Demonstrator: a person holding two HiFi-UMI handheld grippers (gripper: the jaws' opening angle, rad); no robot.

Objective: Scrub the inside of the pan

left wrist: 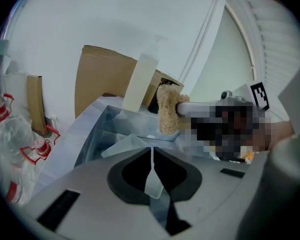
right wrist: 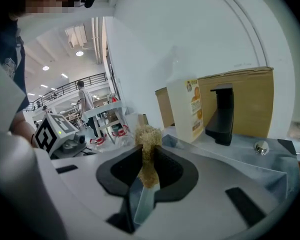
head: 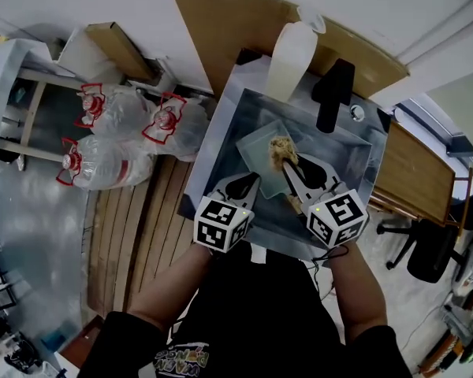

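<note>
- Head view: held the clear pan [head: 256,142] down in the steel sink [head: 355,144], with the left tool [head: 248,181] clenched on its near rim.
- Carried a tan scrubber [head: 281,150] in the right tool [head: 290,166], right over the inside of the pan; could not tell whether it touched.
- Noted a pale bottle [head: 292,57] and a black faucet [head: 333,93] at the sink's far edge, with brown cardboard [head: 221,22] behind.
- Left gripper view: found the left tool [left wrist: 151,151] clenched on a thin clear edge of the pan [left wrist: 122,143], jaws drawn nearly together.
- Saw the scrubber [left wrist: 166,109] above the pan, just past the jaws, and the bottle [left wrist: 140,81] beyond.
- Right gripper view: found the right tool [right wrist: 149,156] grasping the scrubber [right wrist: 148,134], tuft upright between the jaws.
- Spotted the bottle [right wrist: 186,109] and faucet [right wrist: 221,111] side by side ahead.
</note>
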